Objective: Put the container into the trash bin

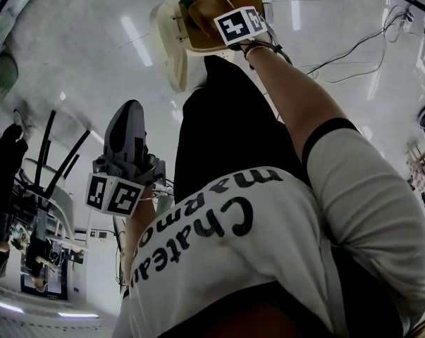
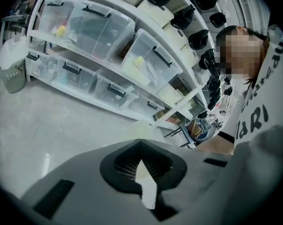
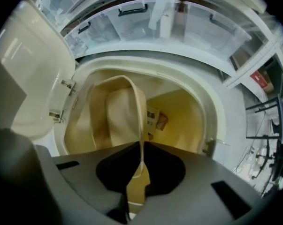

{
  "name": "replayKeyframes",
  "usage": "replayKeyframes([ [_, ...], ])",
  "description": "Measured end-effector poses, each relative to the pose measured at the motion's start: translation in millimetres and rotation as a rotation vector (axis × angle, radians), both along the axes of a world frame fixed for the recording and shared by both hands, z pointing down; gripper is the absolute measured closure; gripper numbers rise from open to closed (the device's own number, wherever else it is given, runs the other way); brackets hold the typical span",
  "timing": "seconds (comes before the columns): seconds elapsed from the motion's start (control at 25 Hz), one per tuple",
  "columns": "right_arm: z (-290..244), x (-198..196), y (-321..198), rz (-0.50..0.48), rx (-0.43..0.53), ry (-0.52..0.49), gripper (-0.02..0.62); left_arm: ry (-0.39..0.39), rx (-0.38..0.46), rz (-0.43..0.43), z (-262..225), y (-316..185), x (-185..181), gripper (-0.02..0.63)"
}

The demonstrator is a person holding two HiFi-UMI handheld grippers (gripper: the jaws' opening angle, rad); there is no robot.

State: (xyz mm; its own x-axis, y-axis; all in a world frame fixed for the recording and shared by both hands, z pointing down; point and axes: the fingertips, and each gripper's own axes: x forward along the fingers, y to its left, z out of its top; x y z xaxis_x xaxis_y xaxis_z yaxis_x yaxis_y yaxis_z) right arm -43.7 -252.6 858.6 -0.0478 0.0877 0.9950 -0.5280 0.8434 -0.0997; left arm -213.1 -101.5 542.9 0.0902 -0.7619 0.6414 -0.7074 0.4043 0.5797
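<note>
Head view: the right gripper (image 1: 235, 21), at the top centre of the frame, points down into the open trash bin (image 1: 167, 44) on the pale floor (image 1: 78, 48). The tan container (image 1: 204, 9) shows inside the bin's mouth, just left of the gripper's marker cube. The left gripper (image 1: 130, 115) hangs apart at centre left, beside the person's dark trouser leg (image 1: 226, 132)

Left gripper view: the left gripper (image 2: 141, 145) has its jaws together with nothing between them; only a sliver of floor (image 2: 61, 125) shows behind the tips. A white shelf rack (image 2: 132, 74) with clear storage boxes (image 2: 150, 62) crosses the upper half of the frame

Right gripper view: the right gripper (image 3: 142, 145) has its jaws closed on the thin rim of the container (image 3: 118, 111), which hangs at centre left within the opening of the trash bin (image 3: 217, 107). The lid (image 3: 28, 64) stands open at the upper left, and a small printed scrap (image 3: 155, 118) lies inside the bin to the right of the container
</note>
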Motion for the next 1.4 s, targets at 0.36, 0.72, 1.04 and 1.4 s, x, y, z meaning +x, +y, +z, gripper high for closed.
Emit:
replayKeyframes([
  [0.36, 23.7, -12.5, 1.9, -0.243, 0.062, 0.12, 0.556, 0.024, -0.017, -0.052, 14.1, 6.1, 8.1, 0.583],
  [0.72, 49.4, -16.7, 9.4, -0.239, 0.037, 0.173, 0.555, 0.01, -0.05, -0.088, 21.5, 23.4, 9.1, 0.583],
  [1.04, 59.6, -18.0, 3.0, -0.215, 0.04, 0.148, 0.551, -0.007, -0.038, -0.088, 24.4, 17.9, 12.2, 0.583],
  [1.4, 9.3, -16.1, 15.1, -0.154, 0.016, 0.082, 0.431, -0.052, 0.044, -0.098, -12.1, 18.7, 12.4, 0.583],
])
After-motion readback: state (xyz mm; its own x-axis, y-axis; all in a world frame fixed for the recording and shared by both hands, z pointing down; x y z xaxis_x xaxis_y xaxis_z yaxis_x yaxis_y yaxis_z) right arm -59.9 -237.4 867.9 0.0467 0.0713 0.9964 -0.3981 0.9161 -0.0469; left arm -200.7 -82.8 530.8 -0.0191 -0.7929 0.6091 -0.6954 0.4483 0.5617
